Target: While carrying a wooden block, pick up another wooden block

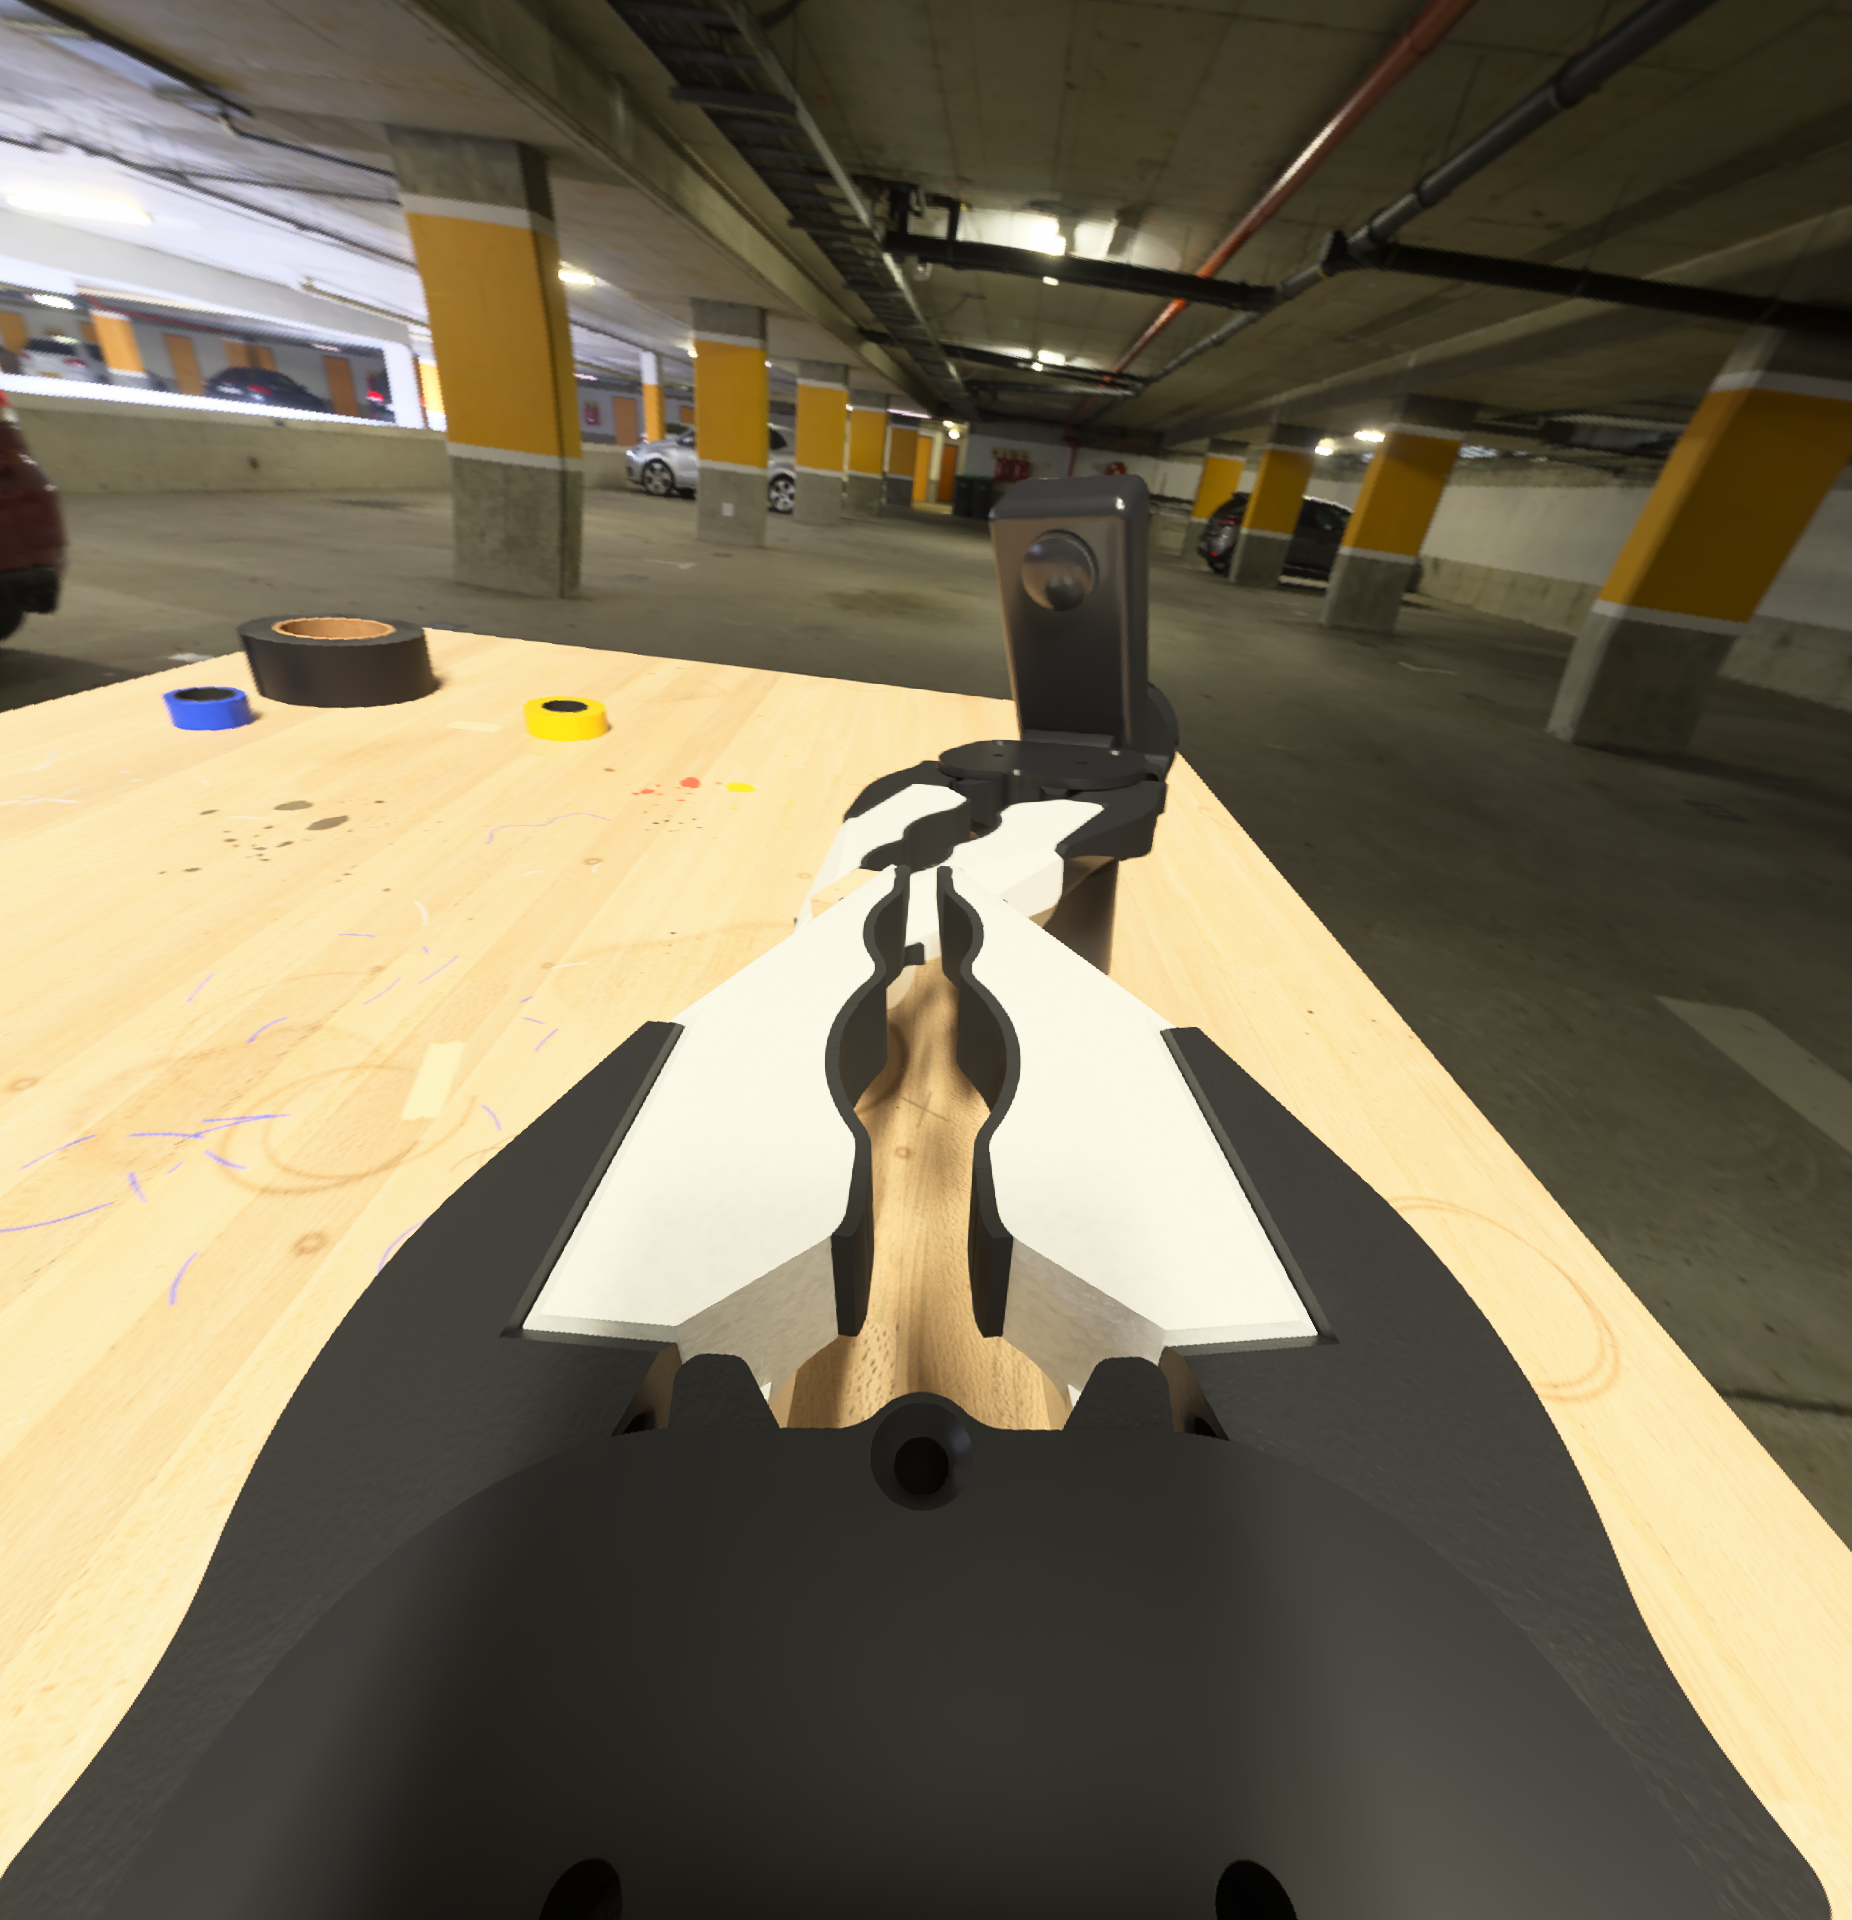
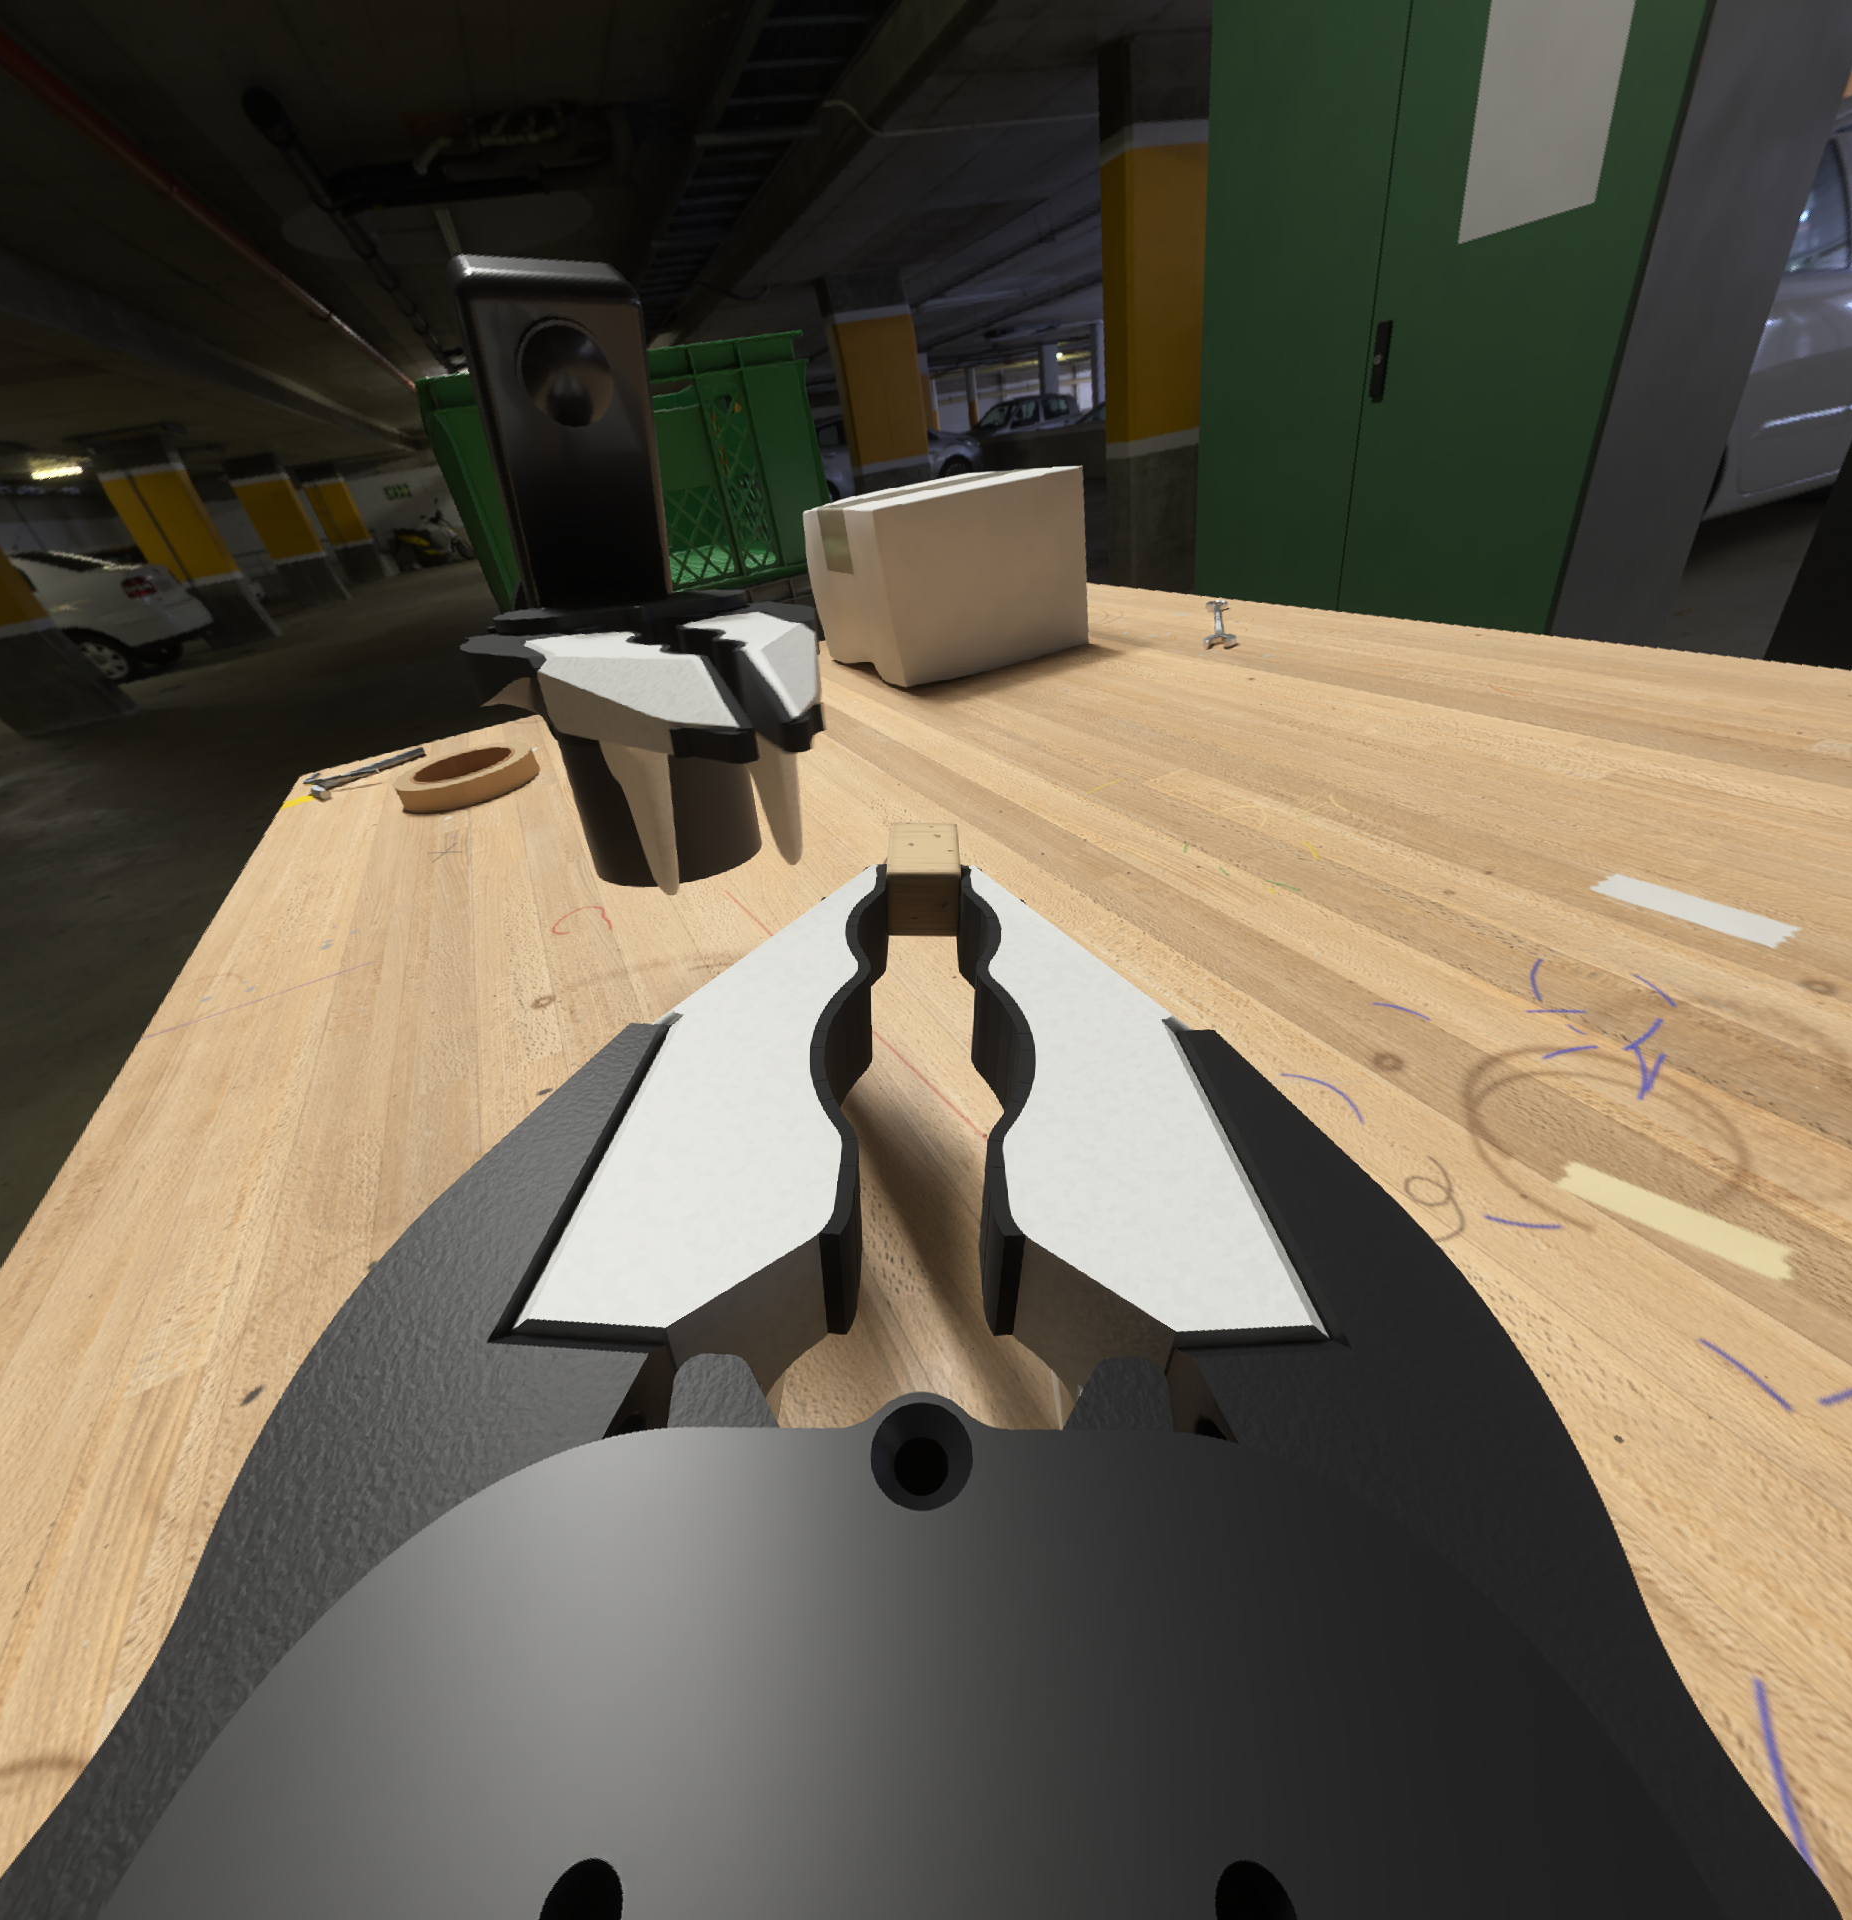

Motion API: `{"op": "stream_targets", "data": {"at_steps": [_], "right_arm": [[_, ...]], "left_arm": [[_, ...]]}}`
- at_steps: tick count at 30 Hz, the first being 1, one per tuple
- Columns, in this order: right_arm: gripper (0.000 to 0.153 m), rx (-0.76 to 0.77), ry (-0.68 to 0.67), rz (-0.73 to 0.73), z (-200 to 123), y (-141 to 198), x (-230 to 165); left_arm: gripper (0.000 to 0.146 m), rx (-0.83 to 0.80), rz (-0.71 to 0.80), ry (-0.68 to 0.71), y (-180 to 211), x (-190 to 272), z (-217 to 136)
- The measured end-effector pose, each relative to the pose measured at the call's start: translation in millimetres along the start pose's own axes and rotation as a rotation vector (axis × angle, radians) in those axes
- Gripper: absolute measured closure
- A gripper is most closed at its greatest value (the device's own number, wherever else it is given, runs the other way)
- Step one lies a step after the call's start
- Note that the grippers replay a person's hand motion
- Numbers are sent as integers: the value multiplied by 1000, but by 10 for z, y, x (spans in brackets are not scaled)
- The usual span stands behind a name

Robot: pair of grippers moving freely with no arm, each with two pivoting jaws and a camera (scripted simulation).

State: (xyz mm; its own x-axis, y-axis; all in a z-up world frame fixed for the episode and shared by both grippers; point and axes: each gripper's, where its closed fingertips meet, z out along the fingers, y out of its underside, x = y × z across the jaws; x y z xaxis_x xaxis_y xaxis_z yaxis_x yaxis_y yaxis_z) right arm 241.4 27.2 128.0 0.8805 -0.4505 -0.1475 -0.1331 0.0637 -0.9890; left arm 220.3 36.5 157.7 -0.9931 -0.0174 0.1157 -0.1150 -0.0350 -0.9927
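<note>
My right gripper (image 2: 922,883) is shut on a small light wooden block (image 2: 923,881), which sits between its fingertips just over the wooden table (image 2: 1369,810). My left gripper (image 1: 924,883) has its jaws almost together, and I see nothing between them. In the right wrist view the left gripper (image 2: 730,862) hangs above the table to the block's left, fingers pointing down and empty. In the left wrist view the right gripper's body (image 1: 1015,821) is straight ahead, and my own fingers hide its fingertips and the block. I see no second block.
A black tape roll (image 1: 335,660), a blue roll (image 1: 207,707) and a yellow roll (image 1: 566,719) lie at the far left. A white box (image 2: 953,571), a green crate (image 2: 735,468), a brown tape ring (image 2: 467,777) and a green cabinet (image 2: 1421,312) stand at the far end.
</note>
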Motion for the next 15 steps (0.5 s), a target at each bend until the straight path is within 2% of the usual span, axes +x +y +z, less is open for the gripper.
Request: {"op": "stream_targets", "data": {"at_steps": [5,6,8,10,11,13,15], "right_arm": [[141,-25,-33,-24,50,50,-94],[141,-27,-34,-24,54,52,-97],[141,-19,-20,-14,39,37,-62],[141,-4,-4,9,10,8,-7],[141,-1,0,12,1,1,7],[141,-4,-2,4,3,5,-6],[141,-13,-17,-6,27,27,-50]], "left_arm": [[115,1,1,-59,25,-72,29],[113,-9,3,-48,40,-53,37],[118,-24,1,-2,51,17,39],[136,-27,1,45,41,74,24],[138,-26,6,40,36,71,19],[138,-19,12,15,25,36,11],[130,-17,5,-19,28,-16,15]]}}
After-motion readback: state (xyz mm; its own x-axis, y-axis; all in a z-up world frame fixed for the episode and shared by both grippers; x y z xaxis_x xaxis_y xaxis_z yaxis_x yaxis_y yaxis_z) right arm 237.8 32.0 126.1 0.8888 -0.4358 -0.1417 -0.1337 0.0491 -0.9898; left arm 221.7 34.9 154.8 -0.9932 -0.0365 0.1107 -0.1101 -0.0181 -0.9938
